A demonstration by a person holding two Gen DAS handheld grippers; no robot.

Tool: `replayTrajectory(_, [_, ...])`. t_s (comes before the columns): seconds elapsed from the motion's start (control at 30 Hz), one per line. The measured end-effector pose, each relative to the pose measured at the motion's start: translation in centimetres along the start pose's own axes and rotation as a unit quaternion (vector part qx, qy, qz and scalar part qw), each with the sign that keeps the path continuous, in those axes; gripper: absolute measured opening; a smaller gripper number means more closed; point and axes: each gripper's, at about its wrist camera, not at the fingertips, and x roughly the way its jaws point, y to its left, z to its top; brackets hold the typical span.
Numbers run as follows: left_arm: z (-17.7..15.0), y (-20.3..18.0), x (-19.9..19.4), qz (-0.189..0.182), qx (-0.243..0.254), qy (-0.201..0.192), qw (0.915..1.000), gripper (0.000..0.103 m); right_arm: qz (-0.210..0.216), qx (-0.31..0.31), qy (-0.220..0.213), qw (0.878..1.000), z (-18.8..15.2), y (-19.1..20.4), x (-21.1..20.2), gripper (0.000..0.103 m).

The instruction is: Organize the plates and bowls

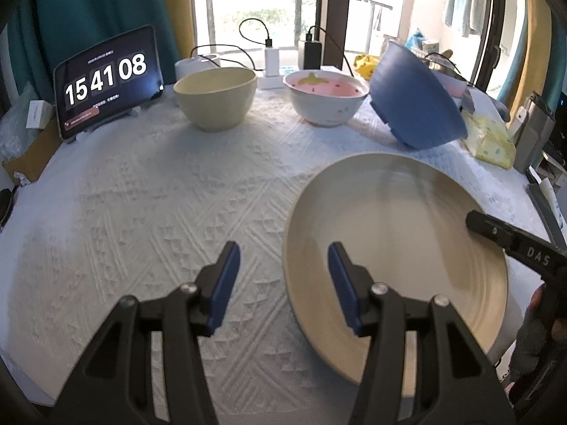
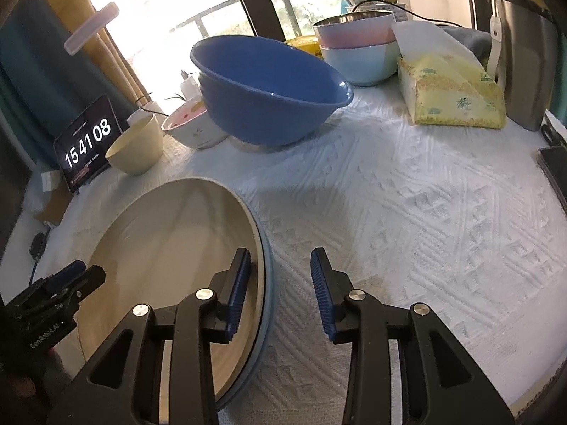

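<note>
White textured tablecloth [image 2: 407, 212]: beige plate [image 2: 170, 255] at near edge, bowls at far edge, centre open. Left gripper [image 1: 281, 276], right gripper [image 2: 280, 283]: jaws apart, straddling plate rims, empty.

I am working in a home, at a table under a white textured cloth [image 1: 141, 194] beside a balcony door [image 1: 255, 10]. Everyday crockery stands about: a cream bowl [image 1: 216, 97], a blue bowl [image 2: 269, 92]. A tissue pack [image 2: 453, 95], a tablet clock [image 1: 106, 78], chargers [image 1: 272, 58] and teal curtains [image 1: 99, 3] say living quarters.
</note>
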Motion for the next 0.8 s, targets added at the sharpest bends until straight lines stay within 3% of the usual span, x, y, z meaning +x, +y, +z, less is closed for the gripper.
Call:
replayTrajectory(0.27, [0.0,0.0,1.7,0.000,-0.006,0.021,0.9998,0.054,0.008,0.005,0.015,1.000,0.0,0.0,0.6,0.039])
replayTrajectory(0.43, [0.1,0.1,2.3,-0.033,-0.019,0.023,0.9990,0.055,0.030,0.021,0.021,0.999,-0.4,0.0,1.2,0.045])
replayTrajectory(0.53, [0.2,0.4,2.9,-0.052,-0.034,0.033,0.9975,0.071,0.031,0.027,0.014,0.999,-0.6,0.0,1.2,0.045])
replayTrajectory(0.63, [0.1,1.4,3.7,-0.097,-0.078,0.053,0.9908,0.075,0.028,0.031,0.007,0.999,-0.8,0.1,1.1,0.045])
replayTrajectory(0.8, [0.0,0.6,3.6,-0.111,-0.056,0.048,0.9911,0.075,0.036,0.034,0.014,0.999,-0.8,0.6,1.3,0.045])
